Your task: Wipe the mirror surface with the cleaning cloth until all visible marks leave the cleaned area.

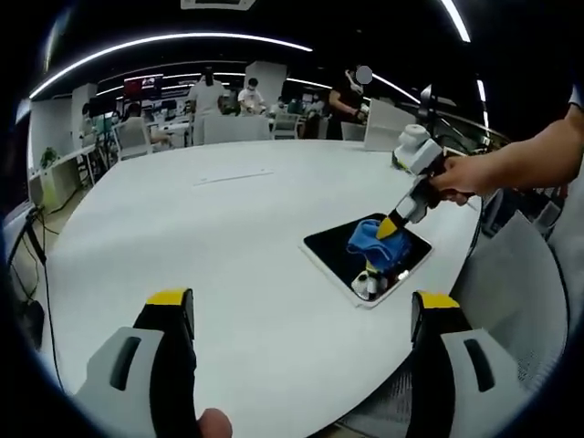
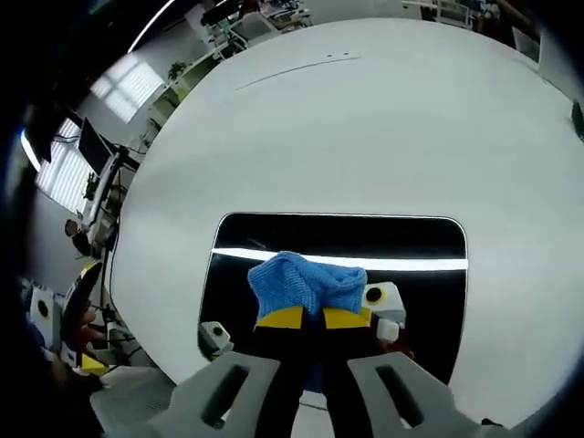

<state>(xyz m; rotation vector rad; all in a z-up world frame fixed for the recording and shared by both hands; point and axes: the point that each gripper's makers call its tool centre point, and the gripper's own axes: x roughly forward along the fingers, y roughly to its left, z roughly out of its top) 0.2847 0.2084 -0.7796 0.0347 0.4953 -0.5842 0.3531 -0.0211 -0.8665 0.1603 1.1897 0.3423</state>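
No writing or brand can be read on anything; your right gripper [image 2: 315,318] has its jaws pressed together on the blue cleaning cloth [image 2: 303,282], held against the dark mirror [image 2: 420,239] lying flat near the edge of the white table [image 2: 365,119]; your left gripper [image 1: 301,315] hangs spread and holding nothing, well apart from the mirror; its view takes in your right hand [image 1: 464,175], chairs and people across the room [image 1: 210,96]; the right gripper view shows light strips reflected in the glass.
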